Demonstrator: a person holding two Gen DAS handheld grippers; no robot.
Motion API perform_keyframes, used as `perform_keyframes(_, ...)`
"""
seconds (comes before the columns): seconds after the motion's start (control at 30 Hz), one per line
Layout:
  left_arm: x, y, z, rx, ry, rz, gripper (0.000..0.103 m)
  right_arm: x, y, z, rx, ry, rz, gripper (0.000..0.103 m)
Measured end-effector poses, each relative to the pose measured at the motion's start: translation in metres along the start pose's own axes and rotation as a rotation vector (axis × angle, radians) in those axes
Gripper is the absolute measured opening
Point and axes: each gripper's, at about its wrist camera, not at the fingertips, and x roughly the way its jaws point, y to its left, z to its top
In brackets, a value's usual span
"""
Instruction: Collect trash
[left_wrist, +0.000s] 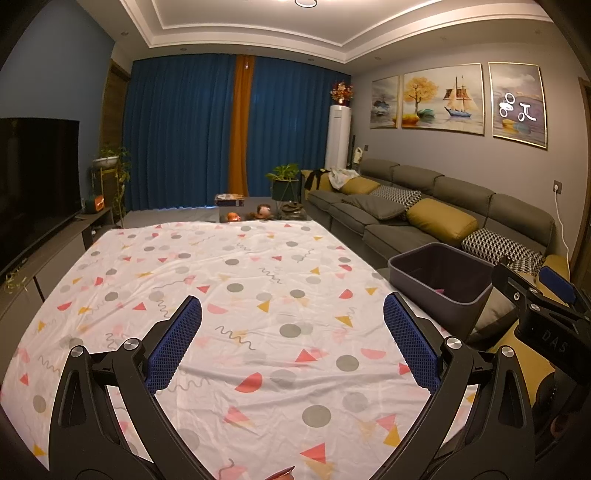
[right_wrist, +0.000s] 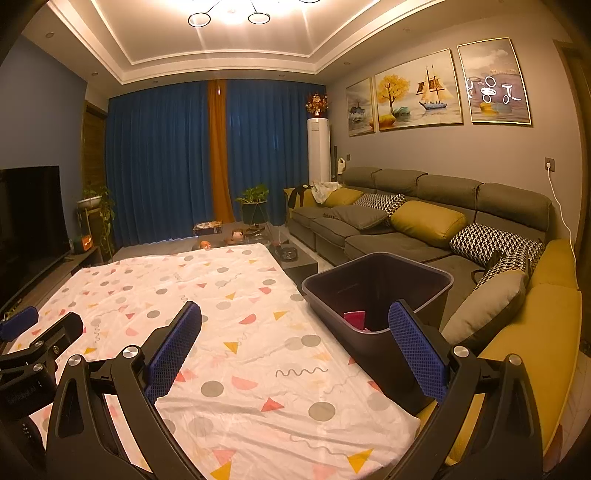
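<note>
My left gripper (left_wrist: 293, 306) is open over a table under a white cloth (left_wrist: 258, 258) printed with triangles and dots; nothing lies between its blue pads. A small reddish scrap (left_wrist: 282, 473) peeks in at the bottom edge of that view. A dark plastic bin (left_wrist: 417, 295) stands off the table's right side, with a pink piece (left_wrist: 439, 291) inside. My right gripper (right_wrist: 294, 312) is also open and empty, its right finger overlapping the bin (right_wrist: 376, 254), where pink-red trash (right_wrist: 354, 317) lies at the bottom. Each gripper shows in the other's view: right (left_wrist: 532, 282), left (right_wrist: 40, 325).
A grey sofa (right_wrist: 406, 243) with yellow and patterned cushions runs along the right wall, close behind the bin. A TV (left_wrist: 33, 177) on a low cabinet stands at the left. A dark coffee table (left_wrist: 258, 212) with small items sits beyond the cloth's far edge.
</note>
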Motion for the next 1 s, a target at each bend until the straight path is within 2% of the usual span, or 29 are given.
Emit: perform_keyframes(1.0,0.0010,0.0002,0.0011,-0.002,0.001,-0.002,0.097,0.0031,0.0034,0.0061,0.000,-0.003,0.002,0.097)
